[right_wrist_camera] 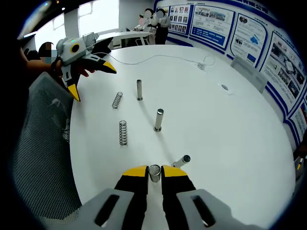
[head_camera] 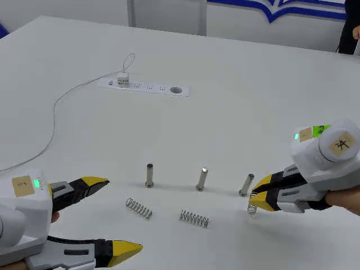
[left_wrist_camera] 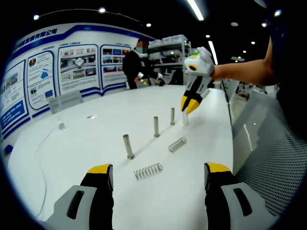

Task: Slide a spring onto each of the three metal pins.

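Right gripper pinches a spring just beside the rightmost metal pin; left gripper hangs near-left, jaws spread.

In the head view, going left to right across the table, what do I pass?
Left gripper → left pin → middle spring → middle pin → right pin → right gripper.

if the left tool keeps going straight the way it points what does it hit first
Likely the nearer loose coiled metal spring, in line with the gap between the left tool's open jaws; an upright silver metal pin stands beyond. How high the tool rides is unclear.
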